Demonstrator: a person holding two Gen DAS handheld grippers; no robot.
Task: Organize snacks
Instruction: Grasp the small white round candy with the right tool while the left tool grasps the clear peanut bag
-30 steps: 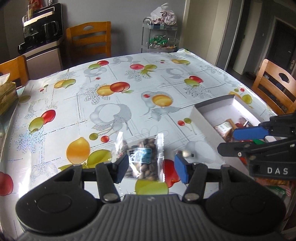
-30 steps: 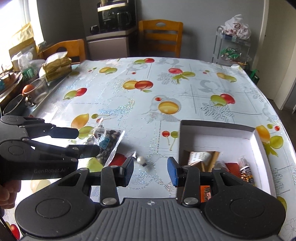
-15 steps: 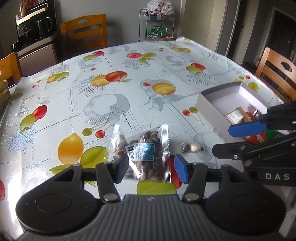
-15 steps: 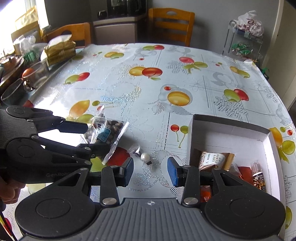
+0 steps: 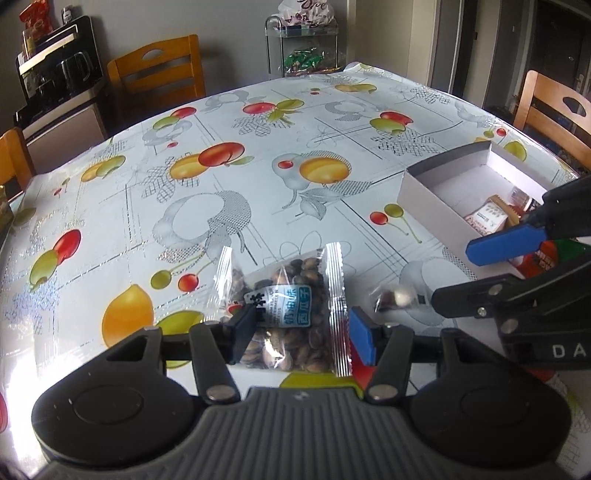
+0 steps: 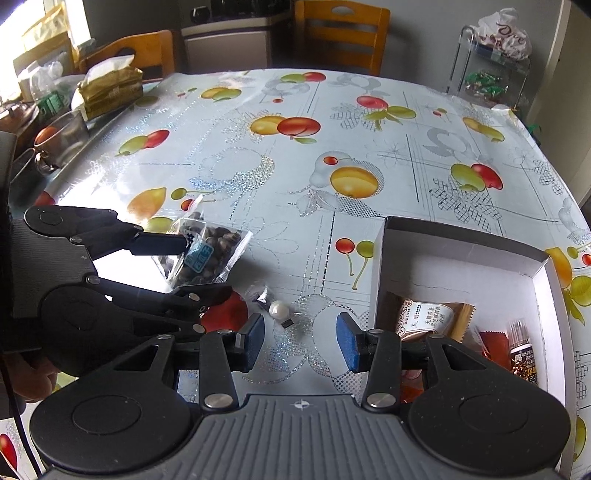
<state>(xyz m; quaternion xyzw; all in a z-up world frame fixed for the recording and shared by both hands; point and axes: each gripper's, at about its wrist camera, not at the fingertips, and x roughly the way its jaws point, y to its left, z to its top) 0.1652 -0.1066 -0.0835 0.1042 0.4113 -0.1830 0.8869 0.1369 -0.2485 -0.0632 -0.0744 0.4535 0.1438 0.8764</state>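
Note:
A clear bag of dark seeds with a blue label lies on the fruit-print tablecloth. My left gripper is open and straddles the bag, one finger on each side, without squeezing it. A small wrapped candy with a white ball lies just ahead of my right gripper. The right gripper's jaws are opening, and nothing is between the blue pads. To the right stands a white cardboard box holding several packaged snacks, among them a gold-wrapped bar.
Wooden chairs stand around the table. A tissue pack and a metal bowl sit at the left edge. A wire trolley with bags stands at the back right. A person's hand grips the left tool.
Both grippers have sunk toward the table. The seed bag now lies deeper between the left fingers. The right jaws have widened a little and the candy is closer to them.

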